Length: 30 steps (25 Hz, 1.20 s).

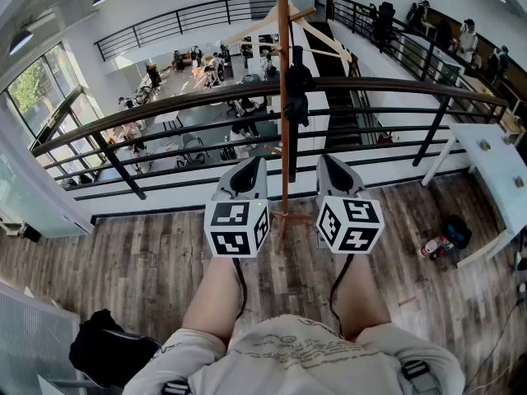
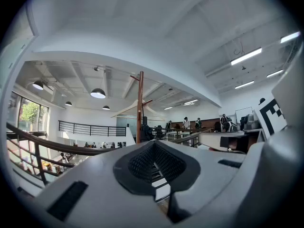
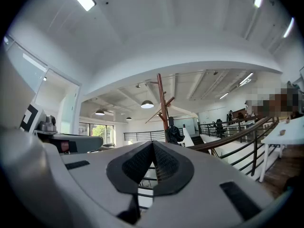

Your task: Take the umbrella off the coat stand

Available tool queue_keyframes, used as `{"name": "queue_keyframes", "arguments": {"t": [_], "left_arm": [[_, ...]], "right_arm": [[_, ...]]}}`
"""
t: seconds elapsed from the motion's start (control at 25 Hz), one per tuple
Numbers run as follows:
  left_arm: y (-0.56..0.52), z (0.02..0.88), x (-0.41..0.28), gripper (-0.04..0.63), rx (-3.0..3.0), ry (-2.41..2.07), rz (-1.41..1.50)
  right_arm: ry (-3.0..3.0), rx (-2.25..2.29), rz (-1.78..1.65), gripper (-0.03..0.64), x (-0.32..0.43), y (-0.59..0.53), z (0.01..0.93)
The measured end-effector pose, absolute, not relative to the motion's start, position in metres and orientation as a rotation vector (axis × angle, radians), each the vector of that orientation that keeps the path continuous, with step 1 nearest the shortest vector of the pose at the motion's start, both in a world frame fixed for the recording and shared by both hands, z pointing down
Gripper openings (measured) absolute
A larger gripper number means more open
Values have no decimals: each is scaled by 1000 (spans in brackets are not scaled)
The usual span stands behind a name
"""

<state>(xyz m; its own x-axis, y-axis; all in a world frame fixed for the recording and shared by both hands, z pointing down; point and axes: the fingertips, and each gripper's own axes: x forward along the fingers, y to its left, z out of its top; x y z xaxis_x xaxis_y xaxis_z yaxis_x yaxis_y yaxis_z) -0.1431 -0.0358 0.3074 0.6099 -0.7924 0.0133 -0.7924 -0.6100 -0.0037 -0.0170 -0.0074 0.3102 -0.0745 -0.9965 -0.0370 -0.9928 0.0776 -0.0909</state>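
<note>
A wooden coat stand (image 1: 283, 72) rises just in front of me, close to the balcony railing. A black folded umbrella (image 1: 298, 93) hangs from one of its pegs, right of the pole. My left gripper (image 1: 251, 163) and right gripper (image 1: 328, 160) are held level side by side, one on each side of the pole and short of it. Both are shut with nothing between the jaws. The left gripper view shows its shut jaws (image 2: 153, 142) below the stand (image 2: 140, 103) and umbrella (image 2: 145, 131). The right gripper (image 3: 153, 144) faces the stand (image 3: 162, 99) and umbrella (image 3: 173, 133) from further off.
A dark metal railing (image 1: 165, 113) runs across behind the stand, with a lower floor beyond it. A white table (image 1: 494, 167) stands at the right with small items (image 1: 445, 237) on the floor by its leg. A black bag (image 1: 107, 348) lies at the lower left.
</note>
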Motion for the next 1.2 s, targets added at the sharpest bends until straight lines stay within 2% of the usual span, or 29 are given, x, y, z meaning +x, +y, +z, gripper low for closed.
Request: {"name": "queue_keyframes", "arguments": {"t": [1.2], "left_arm": [[-81,317,-55,5,2792,-1418,-2]], "right_arm": [[2365,-1926,-104,3,51,-53,331]]}}
